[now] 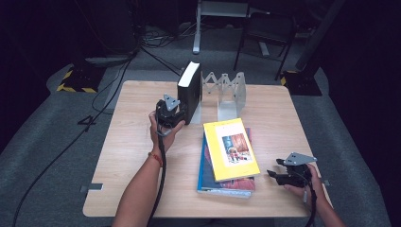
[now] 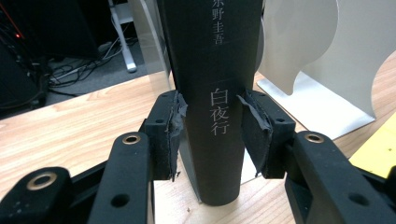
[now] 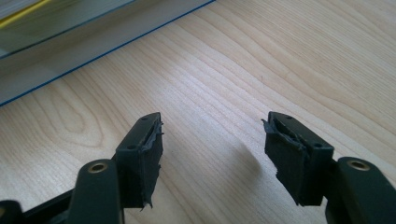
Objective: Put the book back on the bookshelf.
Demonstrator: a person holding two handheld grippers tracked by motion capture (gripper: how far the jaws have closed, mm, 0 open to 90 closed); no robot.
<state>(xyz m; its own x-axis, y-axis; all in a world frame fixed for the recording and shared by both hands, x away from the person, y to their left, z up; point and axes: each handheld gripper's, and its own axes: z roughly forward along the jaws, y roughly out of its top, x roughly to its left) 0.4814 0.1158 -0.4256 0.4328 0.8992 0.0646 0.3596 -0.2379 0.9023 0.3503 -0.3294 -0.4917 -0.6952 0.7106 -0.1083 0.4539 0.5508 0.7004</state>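
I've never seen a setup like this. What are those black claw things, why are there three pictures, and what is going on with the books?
No robot here: a person sits at a wooden table holding a hand-operated two-jaw gripper in each hand. One picture comes from a camera above the table; the other two come from small cameras riding on each gripper, looking along its jaws.

The left gripper is clamped on the spine of a black book that stands upright beside a grey metal bookend rack. The left gripper's pads press the spine from both sides.

The right gripper hovers open and empty over bare wood at the table's right.

Between them lies a stack of books, a yellow book on top.
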